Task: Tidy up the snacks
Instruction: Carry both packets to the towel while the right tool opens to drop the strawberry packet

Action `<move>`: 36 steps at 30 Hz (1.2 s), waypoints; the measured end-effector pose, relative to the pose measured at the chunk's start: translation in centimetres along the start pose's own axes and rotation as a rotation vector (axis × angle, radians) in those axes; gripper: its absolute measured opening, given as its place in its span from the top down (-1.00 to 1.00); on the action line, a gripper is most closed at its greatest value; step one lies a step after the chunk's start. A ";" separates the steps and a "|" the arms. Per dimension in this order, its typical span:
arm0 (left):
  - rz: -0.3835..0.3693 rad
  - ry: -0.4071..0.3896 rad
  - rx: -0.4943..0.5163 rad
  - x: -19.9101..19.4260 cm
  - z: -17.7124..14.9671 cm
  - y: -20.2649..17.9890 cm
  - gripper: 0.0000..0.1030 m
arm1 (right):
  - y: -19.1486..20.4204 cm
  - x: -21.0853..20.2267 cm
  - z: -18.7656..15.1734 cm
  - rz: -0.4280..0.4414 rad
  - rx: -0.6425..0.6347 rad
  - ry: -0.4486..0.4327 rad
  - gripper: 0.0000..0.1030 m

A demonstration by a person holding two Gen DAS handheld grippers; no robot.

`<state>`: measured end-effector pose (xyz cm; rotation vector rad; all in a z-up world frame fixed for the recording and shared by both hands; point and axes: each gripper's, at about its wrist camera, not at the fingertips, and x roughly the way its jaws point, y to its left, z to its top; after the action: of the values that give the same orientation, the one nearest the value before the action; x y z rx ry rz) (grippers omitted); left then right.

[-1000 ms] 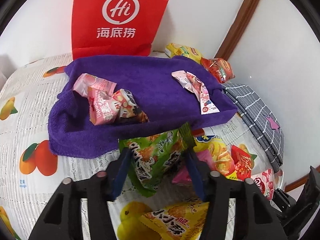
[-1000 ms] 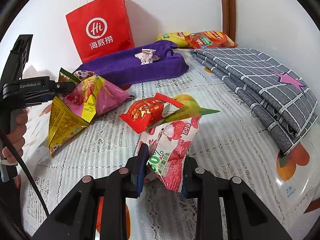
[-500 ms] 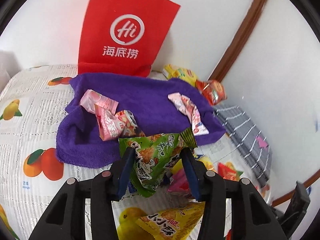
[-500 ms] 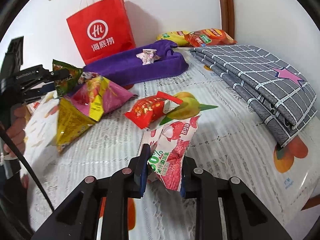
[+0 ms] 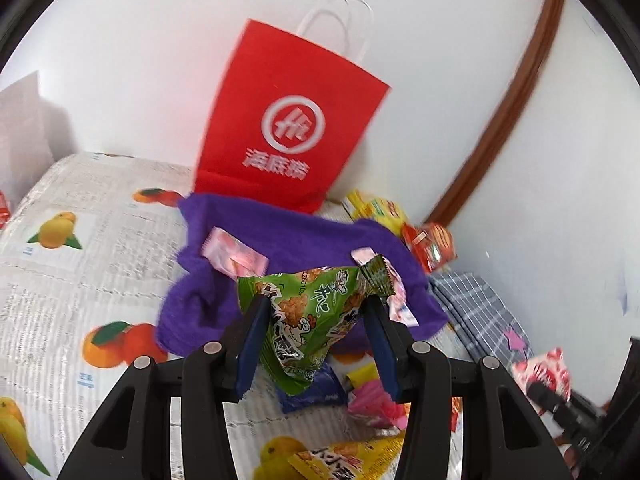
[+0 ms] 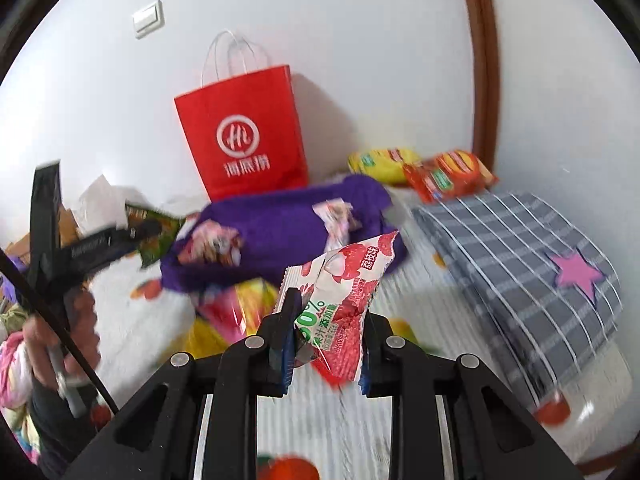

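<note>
red bag (image 6: 244, 136) w/ "Hi" logo (Chinese text below), pink snack (image 6: 344, 296) "50%"

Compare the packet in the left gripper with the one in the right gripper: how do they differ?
The green snack packet in the left gripper is puffy, with cartoon print; the red-and-white lychee packet in the right gripper is flatter and shows fruit. The green packet spreads the jaws wider; the lychee packet sits in a narrower gap. Both are clamped and lifted off the fruit-print tablecloth.
</note>
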<state>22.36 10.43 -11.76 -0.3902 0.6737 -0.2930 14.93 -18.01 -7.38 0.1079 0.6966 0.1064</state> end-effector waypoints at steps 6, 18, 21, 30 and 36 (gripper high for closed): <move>0.028 -0.023 -0.094 -0.3 0.5 2.4 0.10 | 0.9 5.2 4.6 0.055 0.024 0.024 0.53; 0.110 -0.085 -0.160 -0.5 0.7 4.6 0.10 | 2.9 18.3 8.0 0.134 -0.007 0.125 0.53; 0.110 -0.097 -0.174 -0.4 0.6 4.9 0.10 | 1.7 20.6 6.6 0.141 0.022 0.190 0.53; 0.103 -0.059 -0.166 0.9 0.2 4.3 0.10 | -0.2 22.0 5.1 0.153 0.061 0.256 0.53; 0.101 -0.042 -0.162 1.4 -0.1 4.1 0.10 | 0.7 22.9 4.6 0.125 0.011 0.308 0.51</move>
<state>23.91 13.47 -14.37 -0.5142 0.6752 -0.1344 35.31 -14.56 -18.28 0.1477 0.9980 0.2429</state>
